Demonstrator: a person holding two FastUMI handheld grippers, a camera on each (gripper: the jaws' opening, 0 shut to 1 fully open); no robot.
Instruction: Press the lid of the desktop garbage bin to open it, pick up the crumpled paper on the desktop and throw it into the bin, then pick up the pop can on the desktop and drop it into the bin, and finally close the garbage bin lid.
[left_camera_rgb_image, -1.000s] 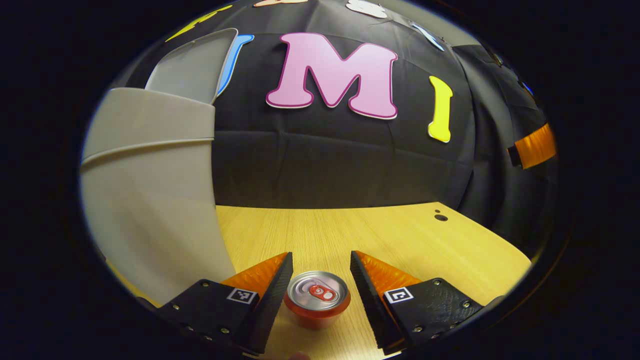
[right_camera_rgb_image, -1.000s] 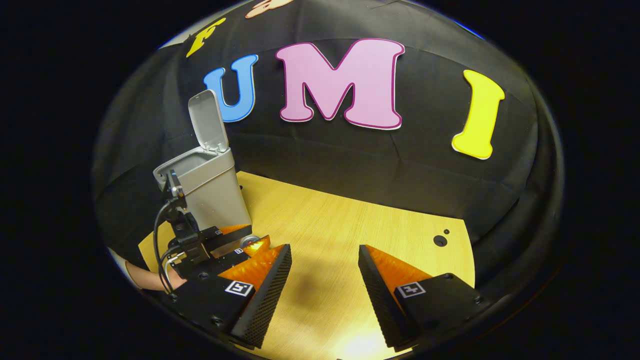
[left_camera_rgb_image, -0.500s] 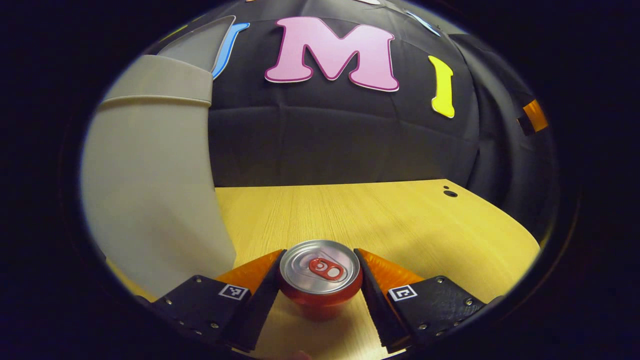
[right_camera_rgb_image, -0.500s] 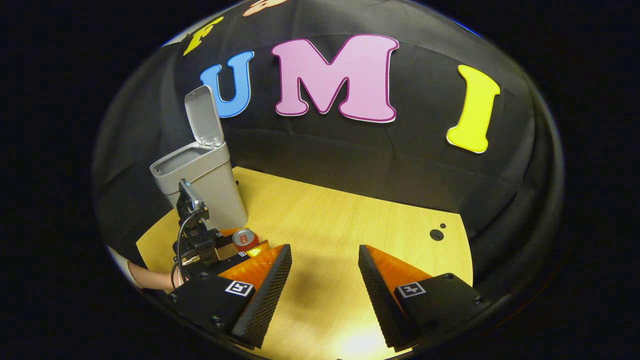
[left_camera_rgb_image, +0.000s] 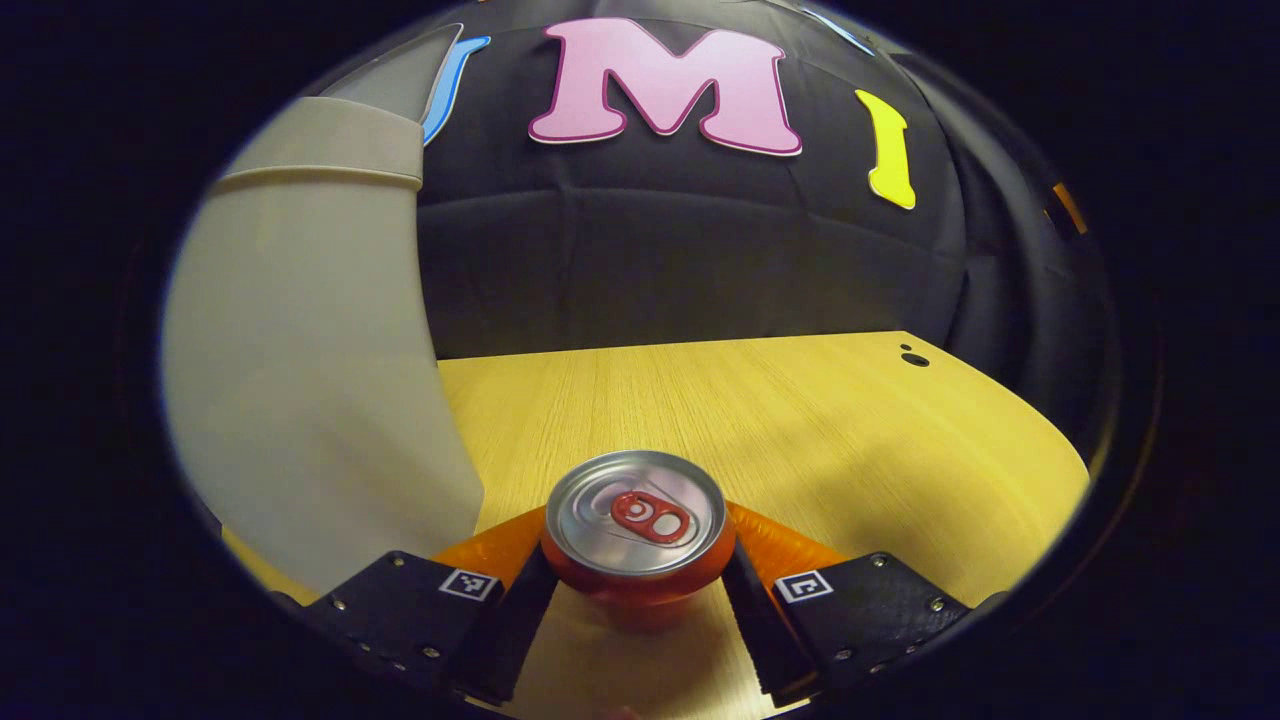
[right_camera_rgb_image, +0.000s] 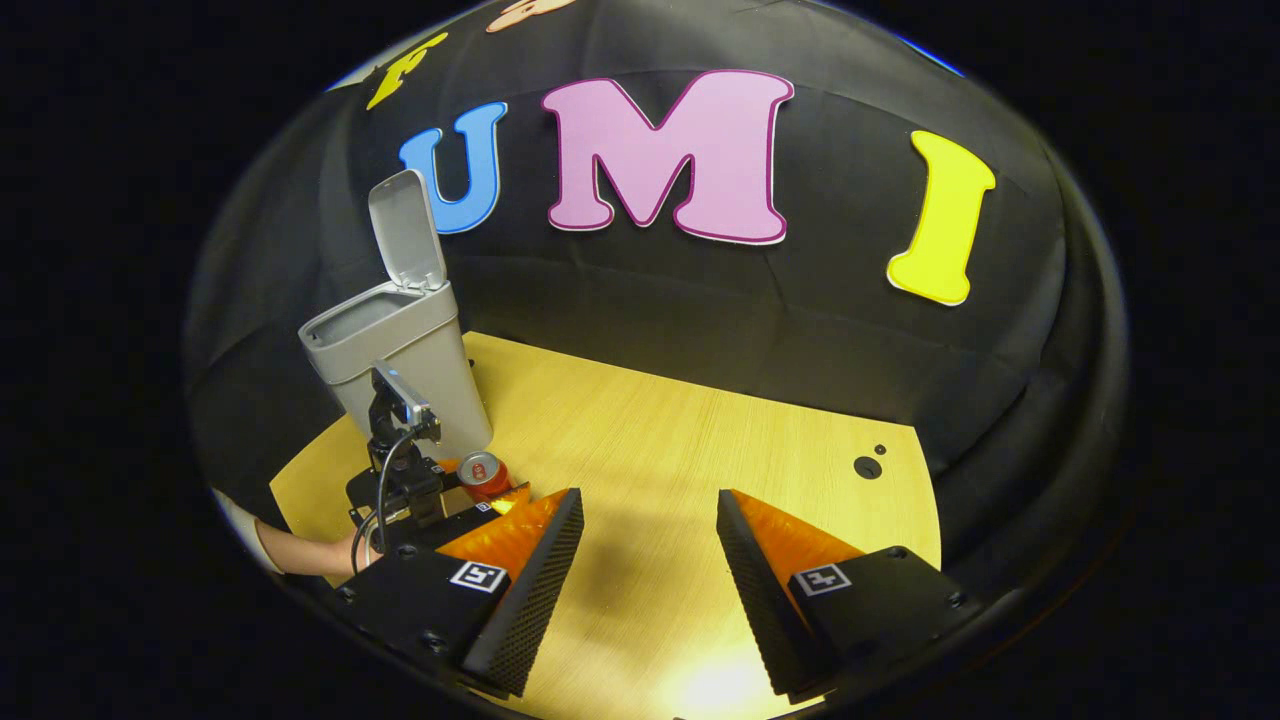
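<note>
Since the earlier frames, the left gripper (left_camera_rgb_image: 636, 600) has closed its fingers onto the can (left_camera_rgb_image: 636, 530), which now sits higher between them, apparently lifted beside the bin (right_camera_rgb_image: 400, 350). Right gripper (right_camera_rgb_image: 640, 580) hangs open and empty over the table (right_camera_rgb_image: 700, 450). Lid (right_camera_rgb_image: 405, 240) stands raised. No paper lies on the table, so that step is probably done. Remaining: drop the can in, close the lid.

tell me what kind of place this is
Likely a staged recording booth, not a lived-in room: black cloth wall, bare wooden desktop, one grey bin and a pop can in the left gripper.
</note>
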